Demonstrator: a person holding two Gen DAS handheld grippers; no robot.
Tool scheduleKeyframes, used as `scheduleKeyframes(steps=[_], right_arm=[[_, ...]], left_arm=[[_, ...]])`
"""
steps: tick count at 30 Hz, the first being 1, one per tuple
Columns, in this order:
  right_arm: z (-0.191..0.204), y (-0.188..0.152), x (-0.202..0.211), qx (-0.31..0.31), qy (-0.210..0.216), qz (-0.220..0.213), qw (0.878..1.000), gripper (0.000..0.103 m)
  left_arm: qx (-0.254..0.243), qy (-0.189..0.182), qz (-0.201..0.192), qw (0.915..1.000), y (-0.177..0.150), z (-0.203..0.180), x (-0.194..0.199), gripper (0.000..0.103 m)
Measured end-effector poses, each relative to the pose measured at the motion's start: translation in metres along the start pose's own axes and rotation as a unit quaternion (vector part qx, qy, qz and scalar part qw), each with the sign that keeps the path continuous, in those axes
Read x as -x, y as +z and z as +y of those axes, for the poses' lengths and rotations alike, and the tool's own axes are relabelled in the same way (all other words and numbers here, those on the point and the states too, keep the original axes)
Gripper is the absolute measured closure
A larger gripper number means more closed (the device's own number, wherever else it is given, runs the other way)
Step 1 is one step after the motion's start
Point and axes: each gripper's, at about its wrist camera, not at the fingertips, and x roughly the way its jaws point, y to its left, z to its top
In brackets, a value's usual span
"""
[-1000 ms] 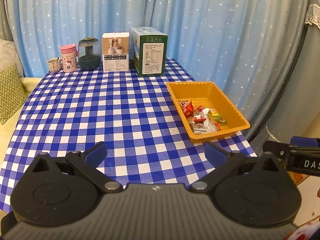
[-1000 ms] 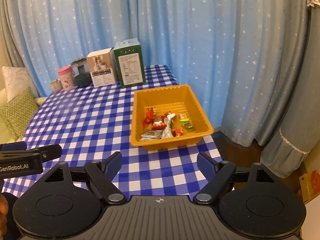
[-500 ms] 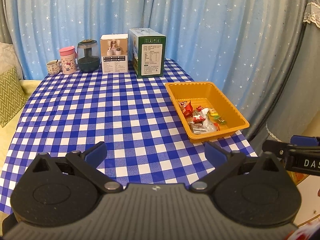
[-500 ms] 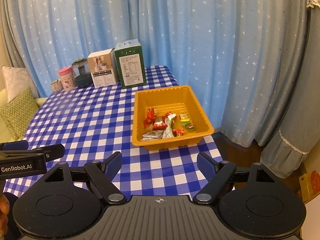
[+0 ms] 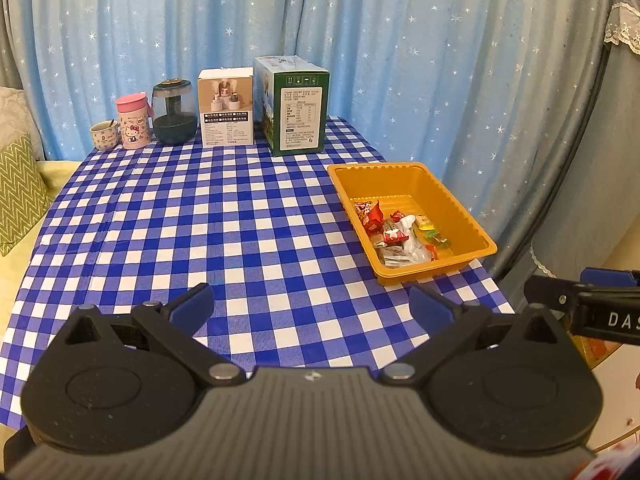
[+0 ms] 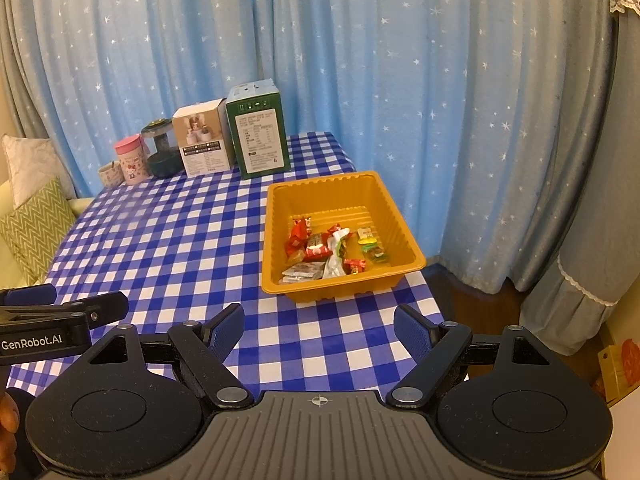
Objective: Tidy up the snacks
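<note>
Blue star-patterned curtains [image 5: 400, 60] hang behind the table, which is covered by a blue-and-white checked tablecloth [image 5: 200, 220]. At its left edge sits a green zigzag cushion [image 5: 18, 192]. A grey lace-trimmed drape [image 6: 580, 280] hangs at right.

Home: starry curtains [image 5: 400, 60], cushion [image 5: 20, 196], checked tablecloth [image 5: 180, 220]

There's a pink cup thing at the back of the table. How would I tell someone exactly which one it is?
Start at the blue checked table and look along its far edge, by the starry curtain, where a row of items stands. Second from the left end is the pink tumbler, between a small patterned cup and a dark clear-topped jar. It alone has a pink lid and a cartoon cat.
</note>
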Motion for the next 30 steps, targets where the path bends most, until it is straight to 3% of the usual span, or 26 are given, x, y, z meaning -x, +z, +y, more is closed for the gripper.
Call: scheduleKeyframes(steps=[30], right_arm=[[-0.0004, -0.0002, -0.0015, -0.006, 0.0, 0.002, 1.0, 0.022]], left_arm=[[-0.001, 0.0, 0.002, 1.0, 0.0006, 0.0002, -0.0004, 0.0]])
